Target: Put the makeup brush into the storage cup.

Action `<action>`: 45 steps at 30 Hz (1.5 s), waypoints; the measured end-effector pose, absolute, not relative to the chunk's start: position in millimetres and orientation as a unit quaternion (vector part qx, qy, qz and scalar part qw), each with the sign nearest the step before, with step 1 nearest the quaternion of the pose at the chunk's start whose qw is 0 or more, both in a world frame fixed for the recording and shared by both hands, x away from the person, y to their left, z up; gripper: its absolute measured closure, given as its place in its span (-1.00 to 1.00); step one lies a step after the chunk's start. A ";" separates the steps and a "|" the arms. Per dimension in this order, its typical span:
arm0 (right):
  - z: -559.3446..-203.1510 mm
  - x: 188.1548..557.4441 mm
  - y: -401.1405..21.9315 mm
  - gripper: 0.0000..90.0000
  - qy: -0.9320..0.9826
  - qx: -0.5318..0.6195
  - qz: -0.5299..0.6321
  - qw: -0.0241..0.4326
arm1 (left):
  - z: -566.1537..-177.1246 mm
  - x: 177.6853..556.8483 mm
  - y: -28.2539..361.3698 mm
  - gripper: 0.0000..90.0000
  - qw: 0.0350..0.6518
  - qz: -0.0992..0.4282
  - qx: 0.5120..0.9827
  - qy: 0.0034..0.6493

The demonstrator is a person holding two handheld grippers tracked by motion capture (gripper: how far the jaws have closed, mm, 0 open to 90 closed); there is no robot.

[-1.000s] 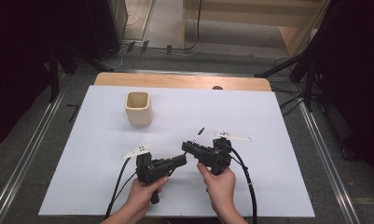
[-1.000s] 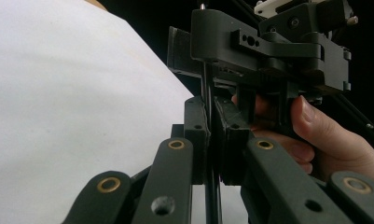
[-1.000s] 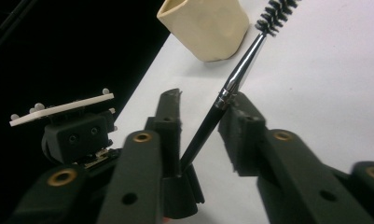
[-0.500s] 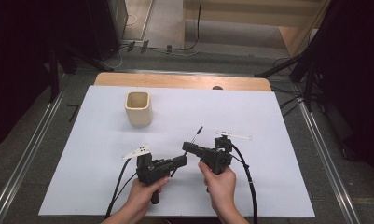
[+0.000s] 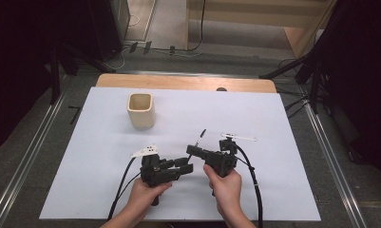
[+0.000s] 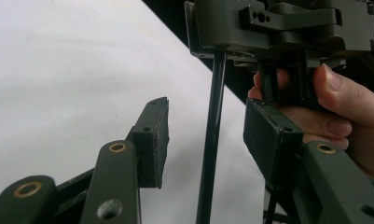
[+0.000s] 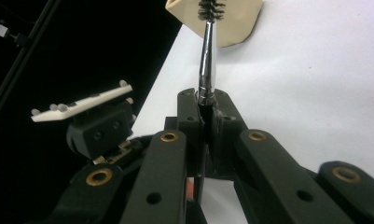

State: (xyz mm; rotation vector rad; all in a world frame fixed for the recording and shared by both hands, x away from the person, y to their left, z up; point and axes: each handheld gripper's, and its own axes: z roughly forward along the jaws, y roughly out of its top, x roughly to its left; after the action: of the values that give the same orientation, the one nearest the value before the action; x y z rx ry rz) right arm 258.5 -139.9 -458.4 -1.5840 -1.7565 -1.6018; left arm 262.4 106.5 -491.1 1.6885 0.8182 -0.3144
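The right claw grips the brush, the left claw has just opened around its handle; it may tip toward the cup at ten o'clock.

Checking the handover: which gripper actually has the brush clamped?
The right gripper: its pads are shut on the brush. The left gripper has just opened; its pads stand clear of the handle.

1. Lab / recording setup, not a home: bench covered w/ plain white sheet, wooden top showing at far edge.
2. Black curtains hang both sides; dark stand legs on floor.
3. Cables run across grey floor; metal rails flank bench.
4. Person's hands hold instrumented claw tools w/ trailing cables, marker plates on top.
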 end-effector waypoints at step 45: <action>-467.5 266.2 -133.2 0.91 -0.710 -0.457 -0.515 0.146 | -464.5 282.8 120.5 -0.18 0.460 -0.178 0.830 0.259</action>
State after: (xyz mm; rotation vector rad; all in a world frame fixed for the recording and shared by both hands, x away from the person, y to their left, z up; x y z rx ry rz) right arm 266.2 -133.2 -467.5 -1.3145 -2.0451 -1.4834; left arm 282.8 120.5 -464.5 2.0442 0.6379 -0.4378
